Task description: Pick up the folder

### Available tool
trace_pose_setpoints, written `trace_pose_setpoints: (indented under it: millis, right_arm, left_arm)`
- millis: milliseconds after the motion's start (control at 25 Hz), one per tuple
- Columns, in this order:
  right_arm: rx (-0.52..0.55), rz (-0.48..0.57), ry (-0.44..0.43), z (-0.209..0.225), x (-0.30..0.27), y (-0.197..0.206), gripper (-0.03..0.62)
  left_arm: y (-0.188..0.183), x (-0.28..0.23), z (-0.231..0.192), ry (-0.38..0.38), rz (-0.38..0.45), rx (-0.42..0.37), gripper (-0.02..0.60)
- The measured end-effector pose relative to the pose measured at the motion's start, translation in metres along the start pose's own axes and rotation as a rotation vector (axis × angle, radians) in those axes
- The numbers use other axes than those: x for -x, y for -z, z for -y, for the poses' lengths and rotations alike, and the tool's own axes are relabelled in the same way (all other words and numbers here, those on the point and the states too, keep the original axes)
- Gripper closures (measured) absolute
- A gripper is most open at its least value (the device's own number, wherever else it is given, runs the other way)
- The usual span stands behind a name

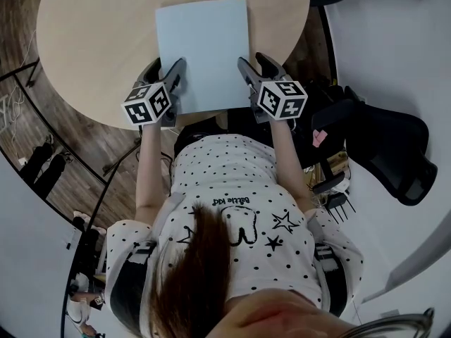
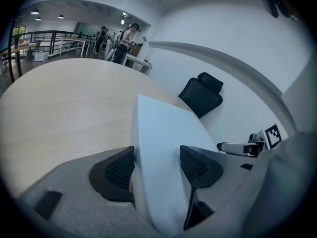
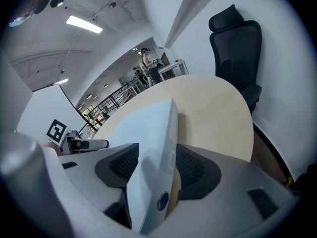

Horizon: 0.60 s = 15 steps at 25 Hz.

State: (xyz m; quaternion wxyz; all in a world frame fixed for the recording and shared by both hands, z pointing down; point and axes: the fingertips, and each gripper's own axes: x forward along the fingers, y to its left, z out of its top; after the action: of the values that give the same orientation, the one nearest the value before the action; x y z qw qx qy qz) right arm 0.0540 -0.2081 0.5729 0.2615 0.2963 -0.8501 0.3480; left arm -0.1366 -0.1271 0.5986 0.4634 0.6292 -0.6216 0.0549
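A round, pale wooden table (image 1: 91,34) stands in front of me on a dark plank floor (image 1: 77,143). On it lies a flat, pale blue rectangular folder (image 1: 203,51), lengthwise away from me, its near end at the table edge closest to me.

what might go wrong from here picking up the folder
1. The left gripper and right gripper straddle only the near corners of the folder, jaws apart. If they close unevenly, it could skew across the table.
2. Most of the folder lies beyond the jaws, so lifting from this edge may let it sag or slip out.
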Motion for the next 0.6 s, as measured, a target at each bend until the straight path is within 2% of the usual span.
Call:
trace_pose_setpoints:
  millis: [600]
  right_arm:
    - [-0.17, -0.027, -0.059, 0.008, -0.013, 0.011, 0.361]
  left_arm:
    - [0.004, -0.007, -0.001, 0.015, -0.013, 0.066, 0.287]
